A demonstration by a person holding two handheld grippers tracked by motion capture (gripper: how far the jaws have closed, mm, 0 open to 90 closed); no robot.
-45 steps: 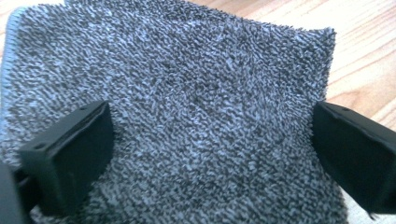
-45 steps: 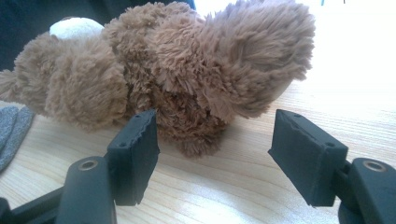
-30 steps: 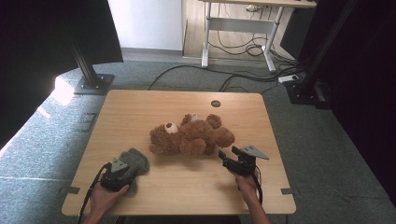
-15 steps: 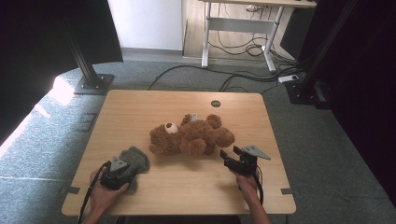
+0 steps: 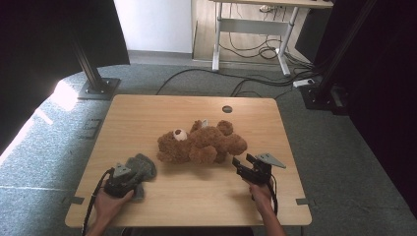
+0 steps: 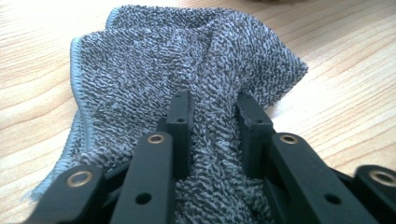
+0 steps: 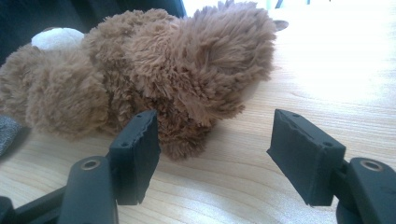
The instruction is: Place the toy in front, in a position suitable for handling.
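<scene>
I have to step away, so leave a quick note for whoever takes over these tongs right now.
Left tongs: shut on a fold of the grey cloth, which lies at the table's near left.
Right tongs: open, empty, low over the wood, aimed at the teddy bear's lower end, not touching.
The bear lies on its side mid-table, apart from the cloth.
Done: cloth gripped.
Left: probably gripping the bear, then bringing cloth and bear together.
</scene>
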